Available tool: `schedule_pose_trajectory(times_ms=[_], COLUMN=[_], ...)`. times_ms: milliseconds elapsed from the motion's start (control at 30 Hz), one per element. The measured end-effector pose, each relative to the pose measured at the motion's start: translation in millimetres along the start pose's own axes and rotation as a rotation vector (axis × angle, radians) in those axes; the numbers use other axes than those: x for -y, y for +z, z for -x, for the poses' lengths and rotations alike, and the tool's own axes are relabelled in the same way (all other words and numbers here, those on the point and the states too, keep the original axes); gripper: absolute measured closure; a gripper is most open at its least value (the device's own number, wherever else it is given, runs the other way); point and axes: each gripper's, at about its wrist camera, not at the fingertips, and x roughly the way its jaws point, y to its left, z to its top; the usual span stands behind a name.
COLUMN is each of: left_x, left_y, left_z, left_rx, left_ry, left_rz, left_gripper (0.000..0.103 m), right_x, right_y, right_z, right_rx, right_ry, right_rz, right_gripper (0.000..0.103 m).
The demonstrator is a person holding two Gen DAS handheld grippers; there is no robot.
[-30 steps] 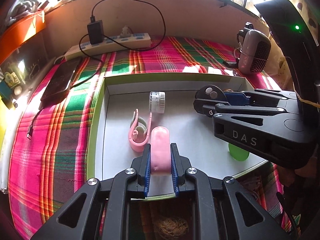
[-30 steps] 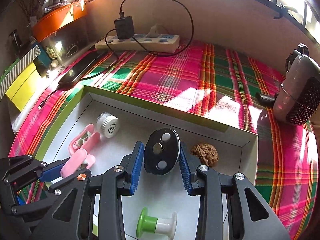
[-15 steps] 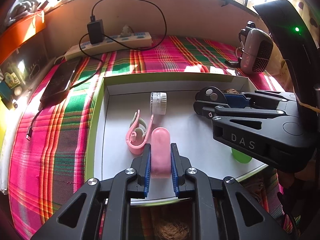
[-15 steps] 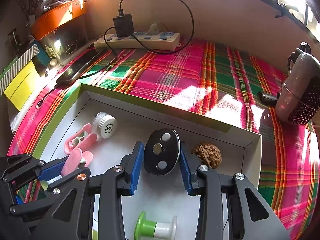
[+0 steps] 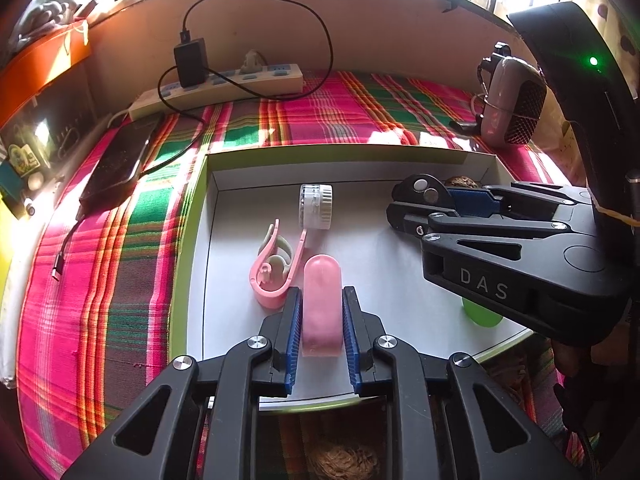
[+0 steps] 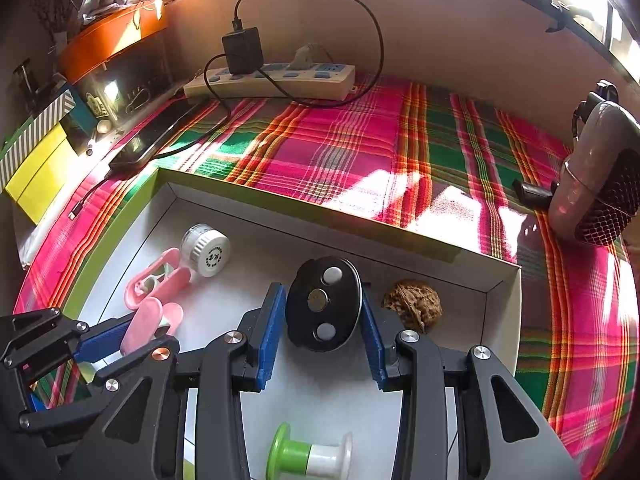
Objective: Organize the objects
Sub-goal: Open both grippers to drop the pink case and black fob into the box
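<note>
Pink case (image 5: 322, 308) sits clamped between the left gripper (image 5: 321, 334) pads, low over the near part of the white tray (image 5: 400, 252); judging by the task, it is being placed or lifted, so keep it level and clear of the pink clip (image 5: 272, 268) just beside it. Right gripper (image 6: 324, 330) is closed on the black disc (image 6: 324, 310), near the walnut (image 6: 414, 308); avoid nudging that. Farther back lies the white jar (image 5: 316, 206), apart from both.

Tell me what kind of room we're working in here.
Probably a home, a windowsill-side table: plaid cloth, a power strip with a charger plugged in, a phone charging beside the sorting box.
</note>
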Motion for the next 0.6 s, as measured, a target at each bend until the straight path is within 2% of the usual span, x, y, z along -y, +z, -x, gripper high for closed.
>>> schedule_pose_trajectory(times_ms=[233, 367, 600], left_x=[0.4, 0.0, -0.6], left_y=[-0.3, -0.6, -3.5], left_z=[1.0, 1.3, 6.5], left_rx=[0.0, -0.001, 0.009], left_ry=[0.0, 0.0, 0.005], left_rz=[0.003, 0.006, 0.018], left_gripper=[0.079, 0.076, 0.074], right_x=[0.6, 0.7, -0.2], right_y=[0.1, 0.1, -0.8], right_z=[1.7, 4.8, 11.8], right_rx=[0.0, 0.009, 0.024], right_ry=[-0.001, 0.002, 0.005], right_rz=[-0.006, -0.01, -0.016], right_gripper=[0.059, 0.053, 0.053])
